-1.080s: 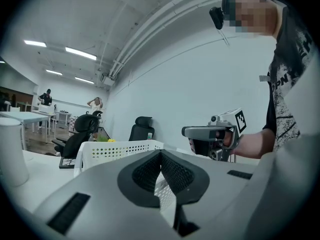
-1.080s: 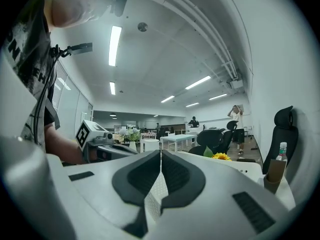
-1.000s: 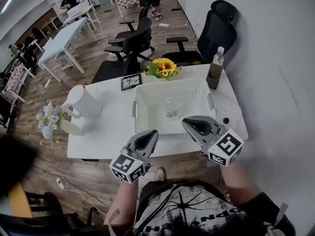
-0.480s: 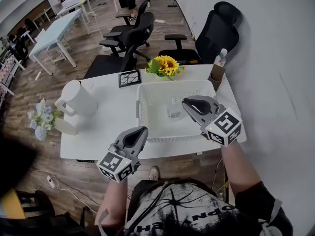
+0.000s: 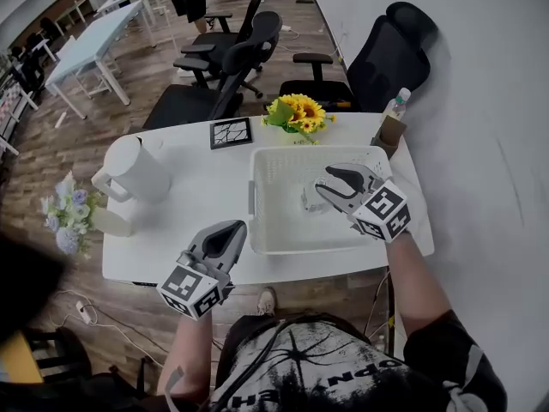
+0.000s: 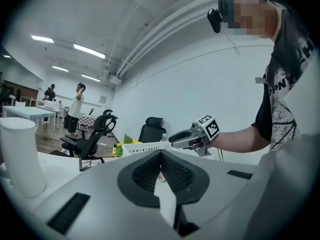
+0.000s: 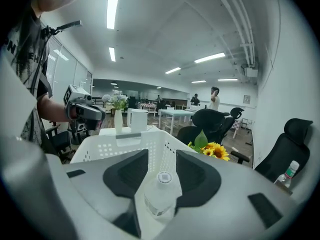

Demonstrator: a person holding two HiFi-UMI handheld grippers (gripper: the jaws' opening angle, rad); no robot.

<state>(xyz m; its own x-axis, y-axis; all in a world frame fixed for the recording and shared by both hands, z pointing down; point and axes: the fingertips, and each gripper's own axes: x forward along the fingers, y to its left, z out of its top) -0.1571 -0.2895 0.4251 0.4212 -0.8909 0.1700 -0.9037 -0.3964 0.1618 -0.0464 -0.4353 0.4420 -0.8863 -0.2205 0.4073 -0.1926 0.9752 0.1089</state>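
A white perforated basket [image 5: 254, 206] stands on the white table [image 5: 193, 204]. A clear plastic bottle [image 5: 309, 202] with a white cap [image 7: 163, 178] lies inside it. My right gripper [image 5: 324, 184] reaches down into the basket, open, with one jaw on each side of the bottle [image 7: 159, 196]; whether the pads touch it is unclear. My left gripper [image 5: 228, 230] hovers at the table's front edge, left of the basket, shut and holding nothing. In the left gripper view its jaws [image 6: 161, 160] meet, with the right gripper [image 6: 173, 139] above the basket rim [image 6: 142, 145]. The left gripper [image 7: 101, 116] also shows in the right gripper view.
A white jug [image 5: 133, 168] and a small vase of pale flowers [image 5: 70, 213] stand at the table's left. Sunflowers [image 5: 298, 112], a framed picture [image 5: 232, 132] and a bottle in a brown holder [image 5: 392, 125] line the far edge. Black office chairs [image 5: 225, 69] stand behind.
My right gripper moved forward over the basket, went down into it and opened round the bottle. My left gripper drifted a little left and stayed shut.
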